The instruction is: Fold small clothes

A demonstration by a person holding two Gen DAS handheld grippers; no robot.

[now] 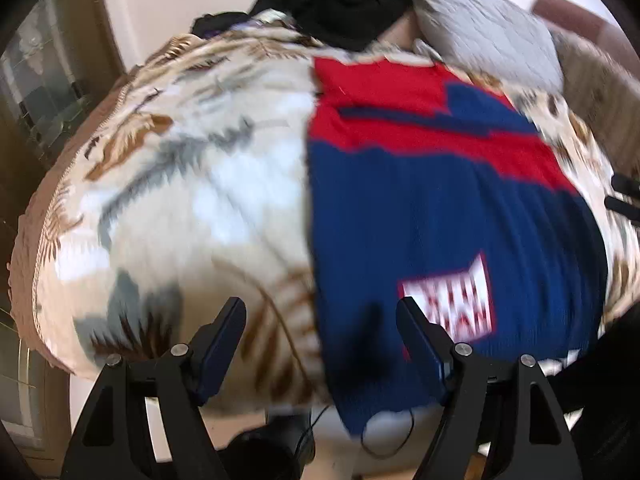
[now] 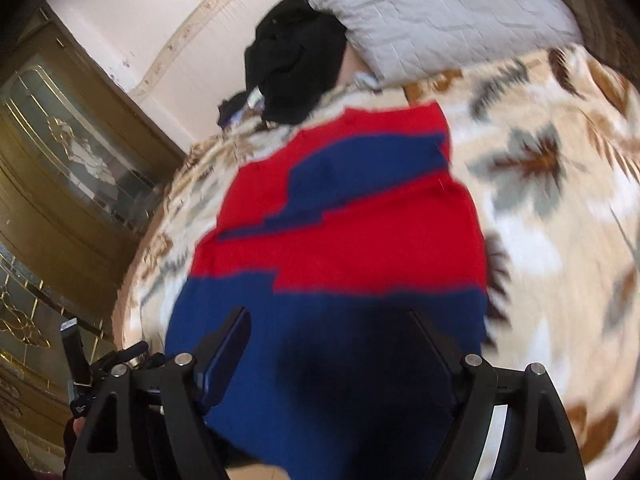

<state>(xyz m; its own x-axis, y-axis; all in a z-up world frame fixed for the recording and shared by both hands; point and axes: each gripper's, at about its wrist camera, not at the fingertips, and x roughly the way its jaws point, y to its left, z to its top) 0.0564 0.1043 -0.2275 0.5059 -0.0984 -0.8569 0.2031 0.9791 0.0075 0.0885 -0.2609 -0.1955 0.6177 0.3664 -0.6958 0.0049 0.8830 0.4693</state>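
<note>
My left gripper and right gripper both gape wide, empty, over the sweater's near hem; it runs lengthwise away toward the bed's far edge.

A sweater lies flat on the blanket that covers the bed, its near end hanging over the bed's near edge. Behind it, at the far end of the bed, a dark heap of clothes sits to the left of a pillow. A cabinet stands left of the bed.
</note>
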